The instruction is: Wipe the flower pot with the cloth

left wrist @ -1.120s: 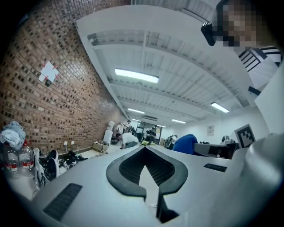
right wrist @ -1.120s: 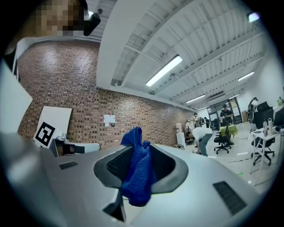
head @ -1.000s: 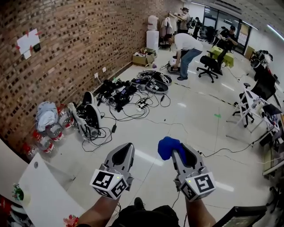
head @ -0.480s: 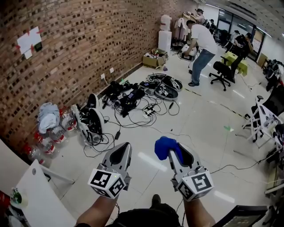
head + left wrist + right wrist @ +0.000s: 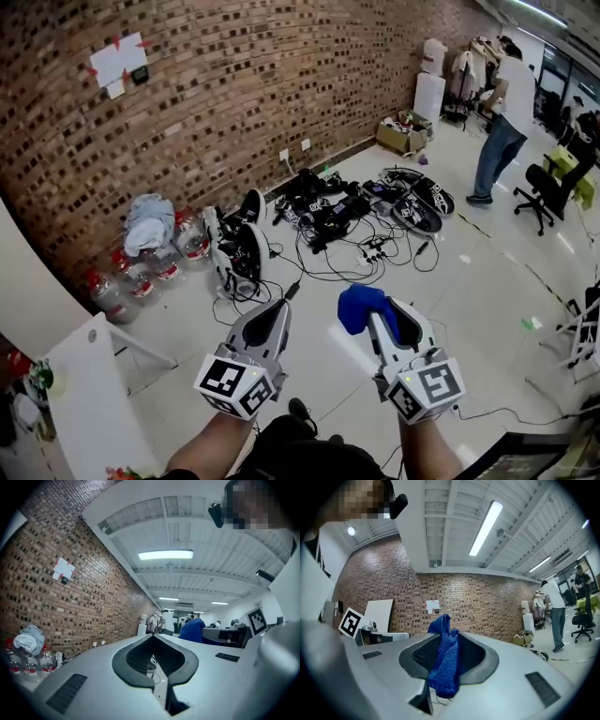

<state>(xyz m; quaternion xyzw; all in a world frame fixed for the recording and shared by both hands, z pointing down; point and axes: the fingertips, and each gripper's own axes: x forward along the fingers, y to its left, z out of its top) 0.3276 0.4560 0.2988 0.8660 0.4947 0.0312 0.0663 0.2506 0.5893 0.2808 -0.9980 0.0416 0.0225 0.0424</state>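
Note:
No flower pot shows in any view. A blue cloth (image 5: 359,307) is bunched at the tips of my right gripper (image 5: 379,315), which is shut on it and held above the floor at lower centre. In the right gripper view the cloth (image 5: 444,663) hangs between the jaws of the gripper (image 5: 446,632) and covers their tips. My left gripper (image 5: 274,309) is beside it, a short way to the left. Its jaws meet at the tips with nothing between them, as the left gripper view (image 5: 153,636) confirms.
A brick wall (image 5: 244,84) runs along the left. Below it lie water bottles (image 5: 155,262), black bags (image 5: 239,248) and a tangle of cables and gear (image 5: 361,202). A white board (image 5: 89,403) stands at lower left. A person (image 5: 502,122) stands far right near an office chair (image 5: 553,183).
The head view has swung left, so the wall and floor clutter sit further right. Both grippers keep their places in the view, the cloth still held. The far person now stands upright.

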